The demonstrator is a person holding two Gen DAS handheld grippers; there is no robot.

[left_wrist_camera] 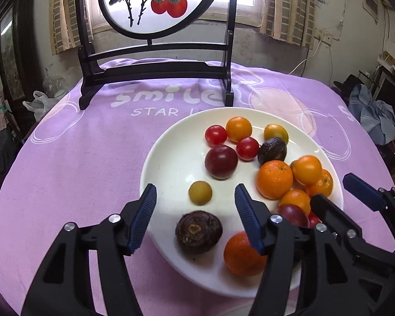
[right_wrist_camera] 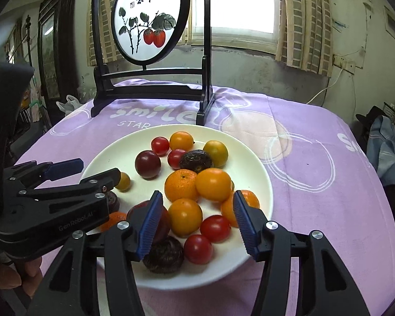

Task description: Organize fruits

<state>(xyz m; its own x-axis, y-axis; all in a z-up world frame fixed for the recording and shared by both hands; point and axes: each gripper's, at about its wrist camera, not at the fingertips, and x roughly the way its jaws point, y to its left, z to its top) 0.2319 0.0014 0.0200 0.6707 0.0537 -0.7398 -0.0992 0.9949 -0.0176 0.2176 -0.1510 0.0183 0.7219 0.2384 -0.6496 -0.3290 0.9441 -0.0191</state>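
Fingers (left_wrist_camera: 144, 205) of our left gripper (left_wrist_camera: 194, 197) and right gripper (right_wrist_camera: 197, 205) stand parted, grasping nothing, poised over the white plate (left_wrist_camera: 168, 163) of fruits on the purple-clothed surface (left_wrist_camera: 79, 158); a tangerine (right_wrist_camera: 182, 184) sits mid-plate, a dark plum (left_wrist_camera: 221, 162) apart.

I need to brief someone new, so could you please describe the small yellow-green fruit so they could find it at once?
Find the white plate on the purple cloth. On its barer left half, the yellow-green fruit lies alone between the dark red plum and the brown chestnut. It is the smallest there, dull olive-yellow and touching nothing.
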